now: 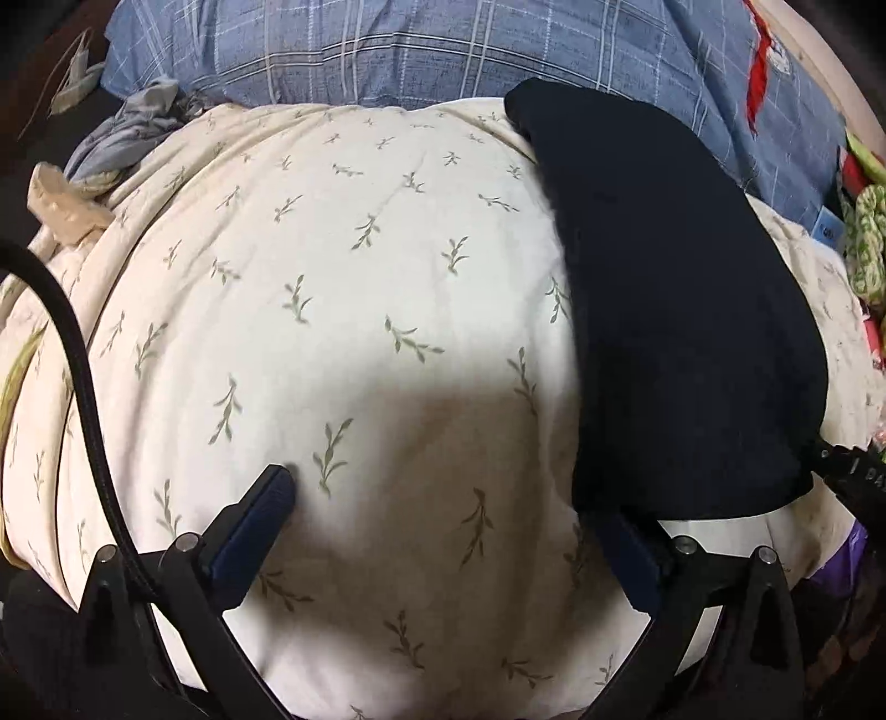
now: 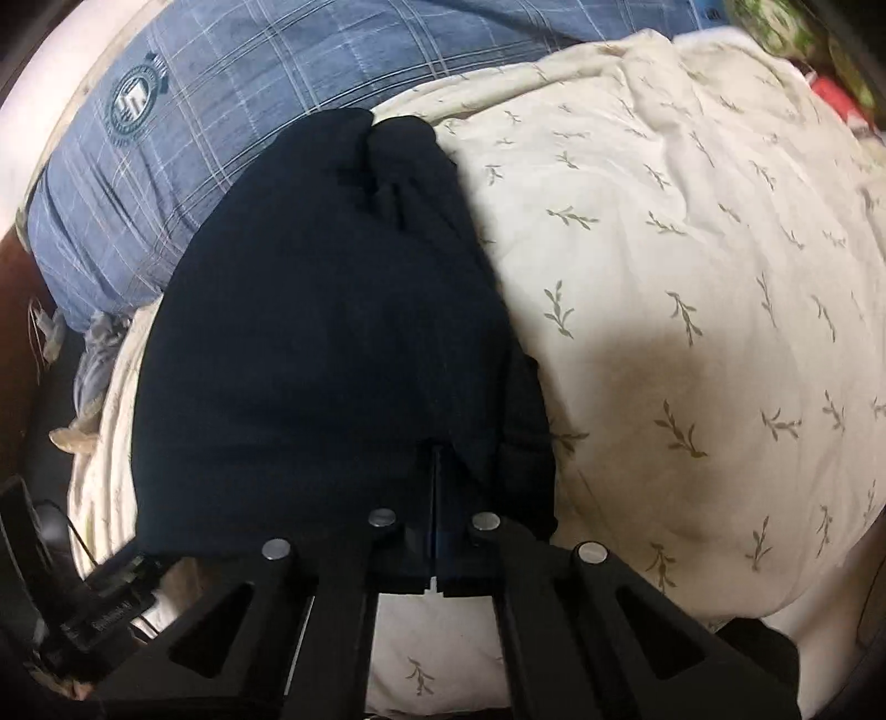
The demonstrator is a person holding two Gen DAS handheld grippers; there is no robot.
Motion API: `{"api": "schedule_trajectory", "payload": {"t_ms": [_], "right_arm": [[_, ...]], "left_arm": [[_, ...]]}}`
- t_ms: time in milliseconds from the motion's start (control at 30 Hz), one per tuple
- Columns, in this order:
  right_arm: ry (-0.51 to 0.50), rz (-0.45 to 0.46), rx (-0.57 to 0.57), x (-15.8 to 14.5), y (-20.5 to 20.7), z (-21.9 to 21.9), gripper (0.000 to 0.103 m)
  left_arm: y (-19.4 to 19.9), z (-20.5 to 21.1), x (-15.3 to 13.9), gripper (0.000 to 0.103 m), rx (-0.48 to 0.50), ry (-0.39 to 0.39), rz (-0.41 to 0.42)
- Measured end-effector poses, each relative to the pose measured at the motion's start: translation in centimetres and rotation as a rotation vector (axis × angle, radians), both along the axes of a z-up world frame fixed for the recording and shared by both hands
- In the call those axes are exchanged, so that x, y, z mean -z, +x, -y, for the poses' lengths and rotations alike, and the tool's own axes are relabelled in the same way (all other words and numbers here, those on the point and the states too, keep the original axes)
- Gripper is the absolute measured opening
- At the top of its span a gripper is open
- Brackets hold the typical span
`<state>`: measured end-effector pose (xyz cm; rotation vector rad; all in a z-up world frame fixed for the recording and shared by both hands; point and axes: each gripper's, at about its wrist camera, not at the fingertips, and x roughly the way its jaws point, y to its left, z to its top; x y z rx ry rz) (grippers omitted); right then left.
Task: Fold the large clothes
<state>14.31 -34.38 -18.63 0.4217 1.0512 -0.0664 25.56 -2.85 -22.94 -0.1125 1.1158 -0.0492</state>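
Observation:
A dark navy garment lies folded into a long strip on a cream quilt with a green leaf print. In the left wrist view it lies at the right, and its near end covers the tip of my right-hand finger. My left gripper is open and empty, low over the quilt. In the right wrist view the garment fills the middle. My right gripper is shut on the garment's near edge, its fingertips hidden in the cloth.
A blue plaid pillow or blanket lies along the far side of the quilt. Crumpled grey cloth lies at the far left. Colourful items sit at the right edge. A black cable crosses the left side.

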Motion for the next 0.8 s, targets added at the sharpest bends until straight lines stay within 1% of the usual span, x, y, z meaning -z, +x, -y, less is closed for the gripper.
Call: {"api": "schedule_trajectory", "payload": {"t_ms": [67,100,133,167,200,233,267,333,367,400,467,533,567,600,633,667,700,733,767,800], "right_arm": [[-0.015,0.003,-0.007,-0.2,0.0,-0.3,0.000],[0.000,0.001,-0.001,-0.2,-0.1,-0.1,0.000],[0.015,-0.001,0.013,-0.4,0.0,-0.1,0.000],[0.039,0.014,0.032,-1.0,-0.5,0.1,0.001],[0.070,0.059,0.024,-2.0,-1.0,0.2,0.006],[0.080,0.086,0.016,-2.7,-1.1,0.1,0.018],[0.083,0.132,0.004,-3.8,-1.2,-0.2,0.030],[0.100,0.196,-0.017,-5.2,-1.0,-0.9,0.036],[0.107,0.201,-0.028,-5.5,-0.6,-1.3,0.036],[0.093,0.197,-0.034,-5.7,0.0,-1.8,0.036],[0.066,0.190,-0.054,-5.9,0.8,-2.5,0.036],[0.050,0.180,-0.084,-5.6,1.2,-3.1,0.036],[0.029,0.166,-0.095,-5.0,1.3,-3.2,0.036],[-0.020,0.119,-0.105,-4.0,1.7,-3.3,0.037],[-0.058,0.080,-0.104,-3.2,1.6,-3.3,0.037],[-0.086,0.035,-0.108,-1.6,1.8,-2.9,0.036],[-0.065,0.044,-0.118,-0.8,1.7,-2.3,0.034],[-0.057,0.055,-0.116,-1.0,1.5,-1.9,0.032],[-0.053,0.046,-0.112,-1.5,1.3,-1.7,0.031],[-0.021,0.066,-0.108,-2.3,1.1,-1.3,0.031]], "left_arm": [[-0.4,-0.7,-0.1,0.103,-0.023,-0.004,-0.019],[-0.9,-1.2,-0.3,0.098,-0.057,0.025,-0.022],[-1.6,-2.5,-0.9,0.082,-0.148,0.109,-0.022],[-2.0,-4.0,-1.6,0.082,-0.192,0.089,-0.021],[-2.3,-5.3,-2.5,0.082,-0.206,0.004,-0.009],[-2.3,-6.0,-3.1,0.082,-0.214,-0.045,0.004],[-2.1,-6.3,-4.0,0.082,-0.217,-0.084,0.020],[-1.1,-5.1,-6.1,0.084,-0.165,-0.105,0.075],[-0.4,-3.5,-7.3,0.086,-0.118,-0.097,0.116],[0.2,-2.3,-8.0,0.087,-0.083,-0.089,0.141],[1.6,1.4,-9.3,0.087,0.029,-0.098,0.179],[2.8,4.1,-9.7,0.088,0.114,-0.092,0.200],[3.8,5.2,-9.6,0.088,0.145,-0.078,0.203],[5.0,6.8,-9.2,0.088,0.181,-0.050,0.194],[5.8,7.7,-8.9,0.088,0.200,-0.037,0.182],[6.6,8.4,-8.5,0.088,0.213,-0.027,0.173],[7.6,9.1,-8.0,0.088,0.222,-0.007,0.159],[8.6,9.4,-7.5,0.088,0.226,0.004,0.147],[9.5,9.6,-7.4,0.088,0.234,0.000,0.135],[10.2,9.7,-7.5,0.088,0.240,-0.005,0.136]]}}
